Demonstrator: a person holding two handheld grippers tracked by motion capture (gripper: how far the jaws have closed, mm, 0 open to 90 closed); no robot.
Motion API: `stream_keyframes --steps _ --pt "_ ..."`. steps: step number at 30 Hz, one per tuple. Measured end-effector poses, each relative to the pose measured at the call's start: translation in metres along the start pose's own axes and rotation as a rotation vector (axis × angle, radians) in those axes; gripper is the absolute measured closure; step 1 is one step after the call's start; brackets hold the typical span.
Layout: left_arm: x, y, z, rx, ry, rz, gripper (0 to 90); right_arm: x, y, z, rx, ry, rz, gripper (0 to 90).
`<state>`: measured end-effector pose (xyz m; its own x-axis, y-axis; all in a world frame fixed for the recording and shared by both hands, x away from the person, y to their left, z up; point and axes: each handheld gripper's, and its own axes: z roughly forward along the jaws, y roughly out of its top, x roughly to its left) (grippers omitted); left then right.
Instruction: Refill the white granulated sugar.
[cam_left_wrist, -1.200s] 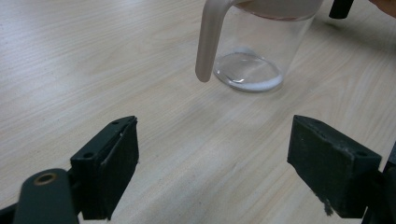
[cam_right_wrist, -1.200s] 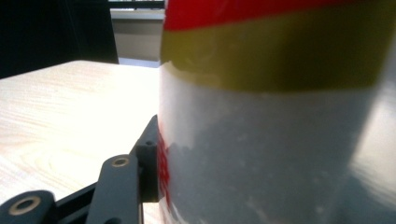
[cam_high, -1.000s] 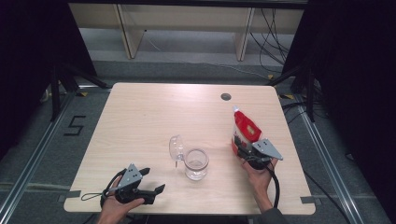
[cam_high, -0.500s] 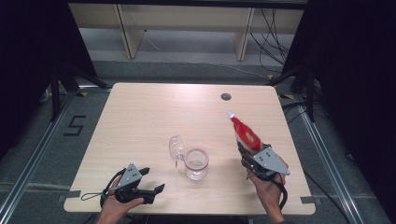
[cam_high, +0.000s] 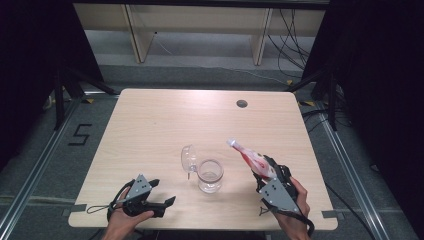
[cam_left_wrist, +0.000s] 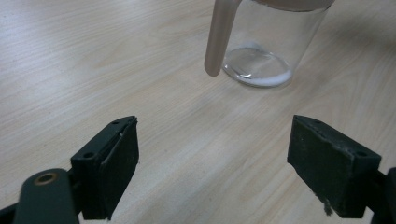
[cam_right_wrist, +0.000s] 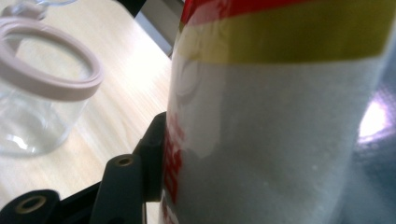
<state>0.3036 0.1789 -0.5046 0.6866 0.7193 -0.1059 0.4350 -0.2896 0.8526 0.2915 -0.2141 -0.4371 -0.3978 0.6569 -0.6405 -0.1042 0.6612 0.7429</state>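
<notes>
Here your one desk (cam_high: 150, 125) carries a single clear glass jar (cam_high: 210, 176) near its front edge, its hinged lid (cam_high: 188, 157) swung open and standing just beside it on the jar's left. In the left tool view the jar's top is cut off by the frame, and a thin white layer lies on its bottom. You hold two tools. Your right tool (cam_high: 267, 172) pinches the one bottle (cam_high: 252, 159), red and white, which is off the desk and tilted with its pale cap pointing toward the jar but apart from it. In the right tool view the bottle hides one jaw altogether and is itself cut off top and bottom; its label print is too blurred to read. Your left tool (cam_high: 162, 192) sits low at the front left, jaws spread wide with only bare wood between them.
</notes>
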Motion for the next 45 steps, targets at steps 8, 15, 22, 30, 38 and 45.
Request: stream_keyframes --steps 8,15,22,30,38,45 --pt "0.000 0.000 0.001 -0.006 -0.002 -0.011 16.3 0.013 0.007 -0.012 0.051 -0.005 -0.230 49.6" --pt "0.002 -0.001 0.002 0.005 0.010 -0.010 16.3 0.026 0.010 -0.014 0.098 -0.019 -0.448 49.7" --pt "0.002 -0.001 0.002 0.008 0.011 0.004 16.3 0.034 0.013 -0.012 0.119 -0.006 -0.561 49.8" --pt "0.003 -0.002 0.004 0.006 0.007 0.003 16.3 0.041 0.017 -0.005 0.137 -0.021 -0.747 49.9" --pt "0.002 -0.002 0.003 0.004 0.010 -0.023 16.3 0.042 0.016 0.006 0.160 -0.020 -0.885 50.2" --pt "0.003 -0.002 0.004 0.013 0.013 -0.016 16.3 0.041 0.015 0.009 0.168 -0.035 -0.964 50.5"
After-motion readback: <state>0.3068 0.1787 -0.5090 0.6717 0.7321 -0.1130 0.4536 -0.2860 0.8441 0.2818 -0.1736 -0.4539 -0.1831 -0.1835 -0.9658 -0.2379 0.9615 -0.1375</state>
